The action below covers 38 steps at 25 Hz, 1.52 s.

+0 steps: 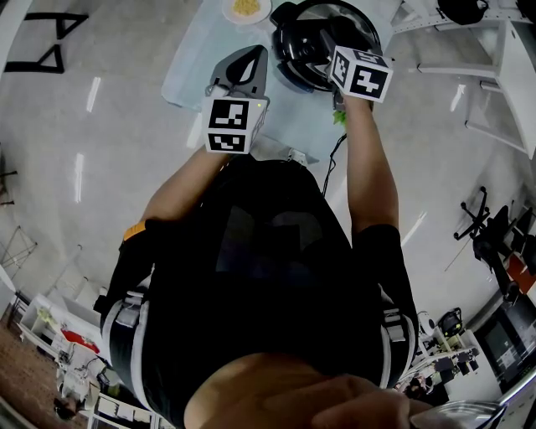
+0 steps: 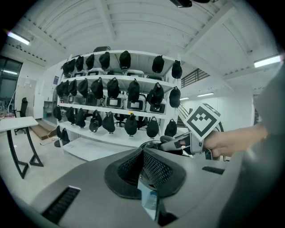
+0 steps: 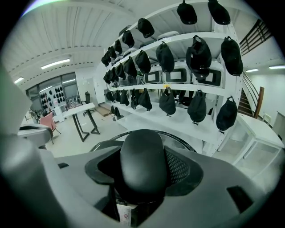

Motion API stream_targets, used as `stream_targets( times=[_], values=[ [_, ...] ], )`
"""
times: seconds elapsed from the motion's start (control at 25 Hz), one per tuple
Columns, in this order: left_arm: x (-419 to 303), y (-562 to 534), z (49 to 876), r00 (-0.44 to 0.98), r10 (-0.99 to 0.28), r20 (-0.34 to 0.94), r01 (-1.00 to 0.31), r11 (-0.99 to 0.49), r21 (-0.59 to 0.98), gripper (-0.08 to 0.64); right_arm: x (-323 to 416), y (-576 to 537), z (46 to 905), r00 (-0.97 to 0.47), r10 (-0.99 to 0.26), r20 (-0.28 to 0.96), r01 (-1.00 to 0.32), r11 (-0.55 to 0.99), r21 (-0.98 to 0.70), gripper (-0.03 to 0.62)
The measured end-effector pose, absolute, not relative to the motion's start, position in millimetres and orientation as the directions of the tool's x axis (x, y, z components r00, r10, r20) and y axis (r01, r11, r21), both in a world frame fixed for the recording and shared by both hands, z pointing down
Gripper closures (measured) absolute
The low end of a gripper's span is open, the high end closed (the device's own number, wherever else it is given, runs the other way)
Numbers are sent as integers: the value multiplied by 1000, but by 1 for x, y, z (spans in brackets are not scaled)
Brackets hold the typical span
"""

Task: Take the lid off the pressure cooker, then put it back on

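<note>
The black pressure cooker stands on a pale blue table, and its lid has a shiny rim. My right gripper reaches over the lid. In the right gripper view, the rounded black lid handle fills the gap between the mesh pads, so my right gripper is shut on it. The lid's rim curves behind the handle. My left gripper hovers left of the cooker with its jaws together and nothing between them. The left gripper view shows its pads meeting.
A plate of yellow food sits on the table beyond the left gripper. White shelves of dark caps stand behind the table. A white trestle table is off to the left. A cable hangs from the table's near edge.
</note>
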<state>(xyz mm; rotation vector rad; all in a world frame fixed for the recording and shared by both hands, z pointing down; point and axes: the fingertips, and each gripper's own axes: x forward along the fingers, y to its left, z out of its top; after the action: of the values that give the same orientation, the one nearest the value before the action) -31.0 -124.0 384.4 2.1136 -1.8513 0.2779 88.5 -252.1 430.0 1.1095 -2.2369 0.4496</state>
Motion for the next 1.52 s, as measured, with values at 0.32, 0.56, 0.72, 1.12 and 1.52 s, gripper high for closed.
stream_targets(
  times=[0.32, 0.56, 0.72, 1.12, 1.52],
  values=[
    [-39, -126, 386, 128, -930, 343, -989, -94, 116, 554, 81, -255, 442, -483, -565, 669, -769, 639, -16, 298],
    [-38, -129, 385, 130, -930, 343, -988, -95, 119, 553, 77, -259, 441, -533, -538, 653, -733, 679, -40, 291],
    [-36, -130, 385, 134, -931, 340, -988, -97, 121, 554, 77, -257, 442, -531, -541, 652, -728, 685, -24, 293],
    [-29, -131, 387, 143, -928, 344, -985, -100, 139, 552, 86, -247, 440, -418, -630, 655, -831, 556, 5, 302],
    [-22, -130, 387, 164, -927, 336, -981, -119, 150, 554, 99, -245, 439, -329, -694, 640, -907, 422, -8, 302]
  ],
)
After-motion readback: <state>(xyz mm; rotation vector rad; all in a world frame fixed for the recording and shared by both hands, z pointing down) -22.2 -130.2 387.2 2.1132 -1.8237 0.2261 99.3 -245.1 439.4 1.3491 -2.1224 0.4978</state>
